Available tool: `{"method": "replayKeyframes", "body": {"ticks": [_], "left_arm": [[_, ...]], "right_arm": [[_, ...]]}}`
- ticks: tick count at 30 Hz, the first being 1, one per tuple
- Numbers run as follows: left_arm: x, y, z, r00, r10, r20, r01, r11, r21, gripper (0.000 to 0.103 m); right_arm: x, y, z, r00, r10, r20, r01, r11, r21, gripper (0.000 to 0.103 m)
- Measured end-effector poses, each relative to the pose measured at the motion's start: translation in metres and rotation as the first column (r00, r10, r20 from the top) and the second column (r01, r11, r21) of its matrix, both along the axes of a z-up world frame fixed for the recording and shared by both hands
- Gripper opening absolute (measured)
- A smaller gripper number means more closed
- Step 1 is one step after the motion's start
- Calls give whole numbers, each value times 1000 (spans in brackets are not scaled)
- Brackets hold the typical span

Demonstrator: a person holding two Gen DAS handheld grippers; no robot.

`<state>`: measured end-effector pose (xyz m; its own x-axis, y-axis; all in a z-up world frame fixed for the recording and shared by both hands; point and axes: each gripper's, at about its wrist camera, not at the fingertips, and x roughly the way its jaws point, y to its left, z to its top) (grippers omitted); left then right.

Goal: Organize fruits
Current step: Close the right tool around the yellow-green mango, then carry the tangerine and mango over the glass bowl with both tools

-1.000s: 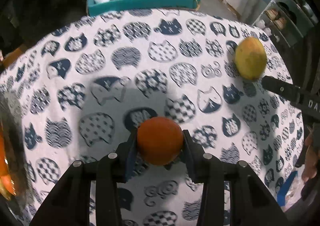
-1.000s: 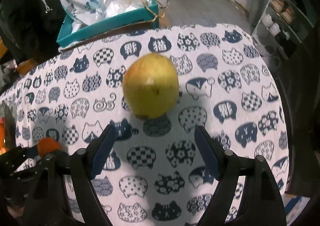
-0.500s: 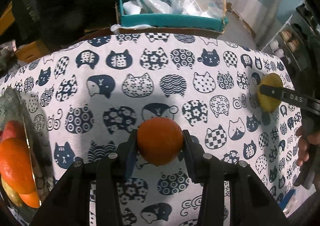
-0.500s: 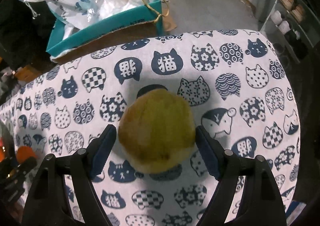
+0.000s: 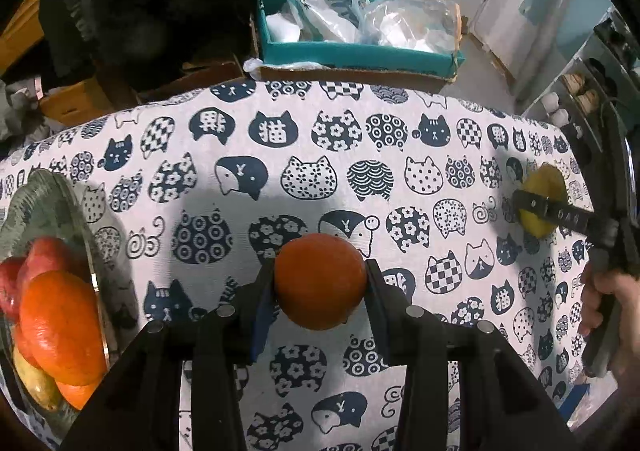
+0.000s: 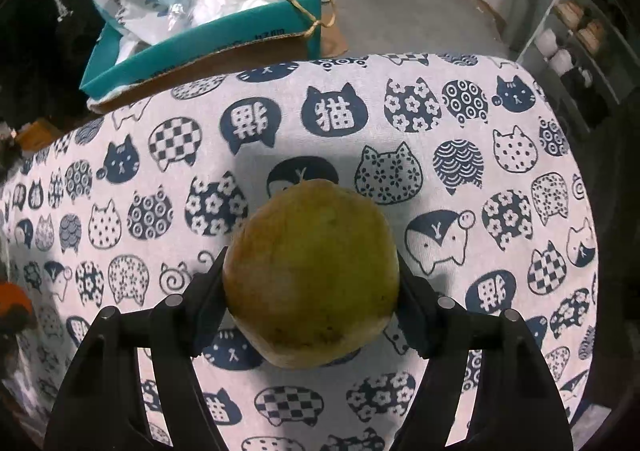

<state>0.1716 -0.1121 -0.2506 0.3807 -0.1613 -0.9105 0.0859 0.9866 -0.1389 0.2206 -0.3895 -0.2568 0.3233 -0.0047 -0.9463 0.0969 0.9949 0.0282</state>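
The tablecloth (image 6: 280, 155) shows 猫; the right gripper's finger (image 5: 560, 213) perhaps reads "DAS".

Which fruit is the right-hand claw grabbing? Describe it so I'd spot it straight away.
Find the cat-print tablecloth. Near its middle in the right wrist view, the right claw has just been closing around a yellow-green fruit. It is duller and bigger than the orange in the left claw.

home | cat-print tablecloth (image 5: 344, 155) | shoe rack (image 6: 576, 31) | cardboard boxes (image 5: 352, 55)
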Motion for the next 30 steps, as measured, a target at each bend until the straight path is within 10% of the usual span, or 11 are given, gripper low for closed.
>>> {"method": "replayKeyframes", "body": {"ticks": [30], "left_arm": [[-67, 78, 104, 977, 98, 190, -92, 995, -42, 42]], "right_arm": [[-74, 110, 148, 936, 206, 286, -211, 977, -14, 73]]}}
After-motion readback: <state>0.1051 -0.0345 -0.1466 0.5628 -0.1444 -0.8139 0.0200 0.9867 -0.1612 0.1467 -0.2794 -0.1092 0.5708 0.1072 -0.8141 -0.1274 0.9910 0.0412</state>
